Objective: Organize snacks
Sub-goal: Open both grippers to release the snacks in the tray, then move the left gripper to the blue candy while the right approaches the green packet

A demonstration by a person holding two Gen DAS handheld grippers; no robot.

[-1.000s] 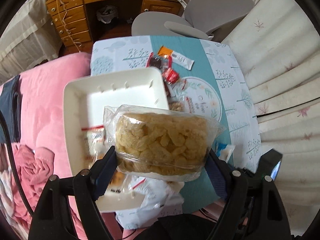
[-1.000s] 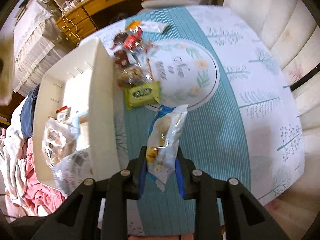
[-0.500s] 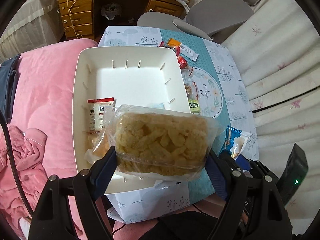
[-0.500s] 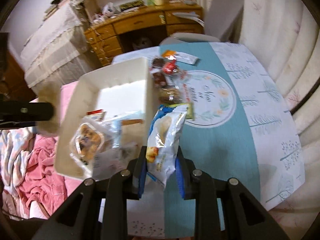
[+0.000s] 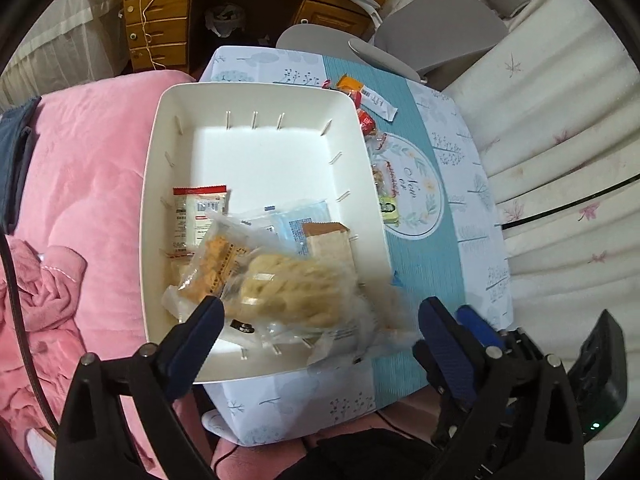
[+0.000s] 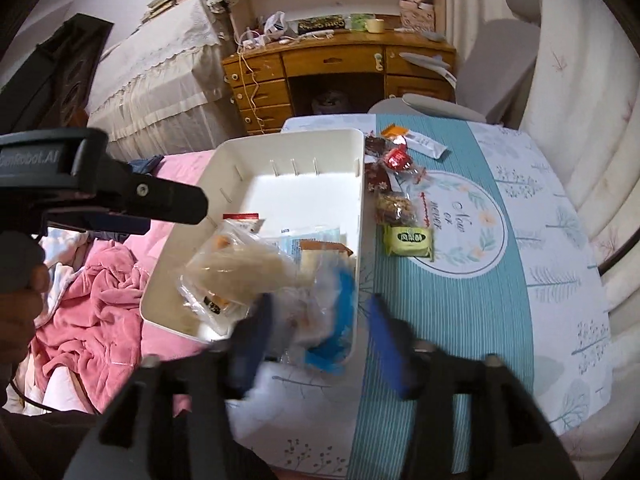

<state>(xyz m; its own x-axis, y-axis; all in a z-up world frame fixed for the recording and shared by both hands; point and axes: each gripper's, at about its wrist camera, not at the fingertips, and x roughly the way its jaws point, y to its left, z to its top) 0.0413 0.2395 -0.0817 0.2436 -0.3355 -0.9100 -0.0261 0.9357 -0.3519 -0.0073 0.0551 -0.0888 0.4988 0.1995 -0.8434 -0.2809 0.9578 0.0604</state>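
A white bin (image 5: 256,100) (image 6: 288,138) stands at the table's left edge and holds several snack packs. My left gripper (image 5: 318,314) is open above the bin's near end; the clear pack of yellow crisps (image 5: 292,288) (image 6: 240,270) lies blurred in the bin below it, free of the fingers. My right gripper (image 6: 320,320) is open over the bin's near right corner; the blue and clear snack bag (image 6: 328,320) is blurred between the jaws and looks free of them.
Loose snacks lie on the teal tablecloth (image 6: 460,320) right of the bin: a green packet (image 6: 409,241), a nut pack (image 6: 394,208), red wrappers (image 6: 394,158), an orange and white bar (image 6: 416,142). Pink bedding (image 5: 80,180) lies left. A grey chair (image 5: 420,36) and wooden desk (image 6: 340,64) stand beyond.
Both grippers have opened. The crisps pack has dropped from the left gripper into the bin, and the blue bag has left the right gripper's grip over the bin's corner.
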